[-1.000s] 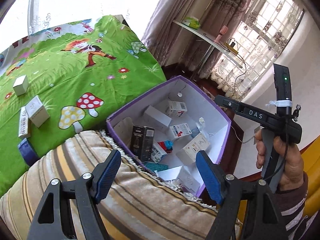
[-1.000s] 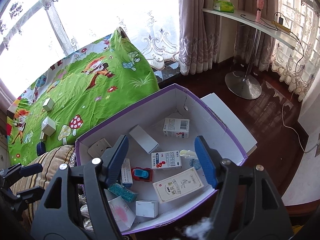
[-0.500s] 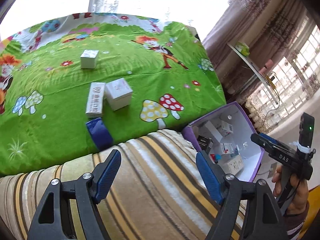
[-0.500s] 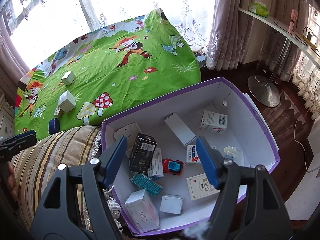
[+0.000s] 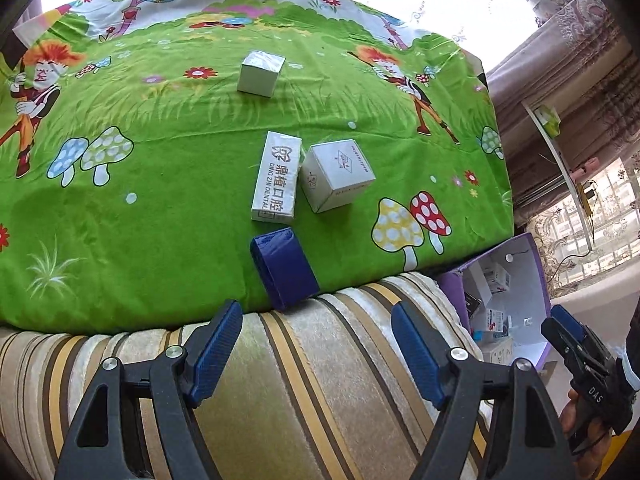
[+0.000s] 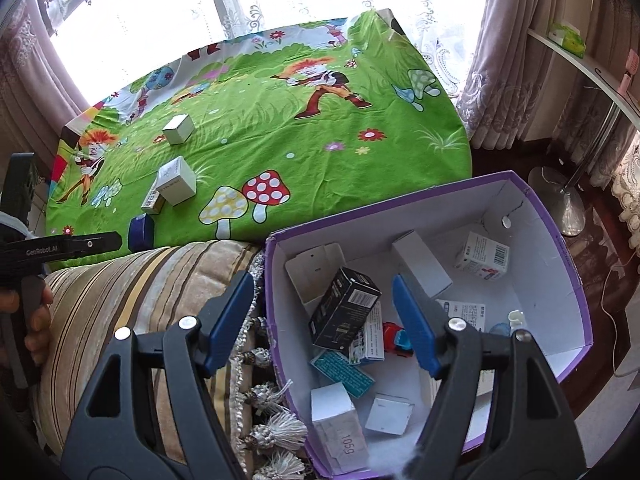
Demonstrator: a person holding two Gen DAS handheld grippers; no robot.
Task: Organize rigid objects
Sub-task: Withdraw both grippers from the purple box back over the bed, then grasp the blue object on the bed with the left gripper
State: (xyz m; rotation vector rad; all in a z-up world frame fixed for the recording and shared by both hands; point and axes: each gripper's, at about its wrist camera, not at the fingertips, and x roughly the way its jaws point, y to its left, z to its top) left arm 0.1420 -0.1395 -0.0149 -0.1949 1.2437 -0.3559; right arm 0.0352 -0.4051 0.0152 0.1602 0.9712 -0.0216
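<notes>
On the green cartoon sheet [image 5: 160, 184] lie a blue box [image 5: 283, 269], a long white box [image 5: 277, 177], a white cube box [image 5: 337, 175] and a farther white cube [image 5: 260, 73]. My left gripper [image 5: 316, 350] is open and empty over the striped cushion [image 5: 320, 400], just short of the blue box. My right gripper [image 6: 323, 322] is open and empty above the purple box [image 6: 560, 248], which holds several cartons, among them a black one [image 6: 344, 314]. The same boxes on the sheet show small in the right wrist view, the blue one [image 6: 141, 229] nearest.
The purple box [image 5: 536, 256] stands on the floor right of the cushion. A tasselled cushion edge [image 6: 264, 400] lies beside it. A shelf with a stand [image 6: 568, 200] and curtains [image 6: 500, 92] are at the right. Windows run behind the bed.
My left gripper has swung left from over the purple box to face the boxes on the sheet. My right gripper has drifted left and closer to the box's near left corner. Both stayed open.
</notes>
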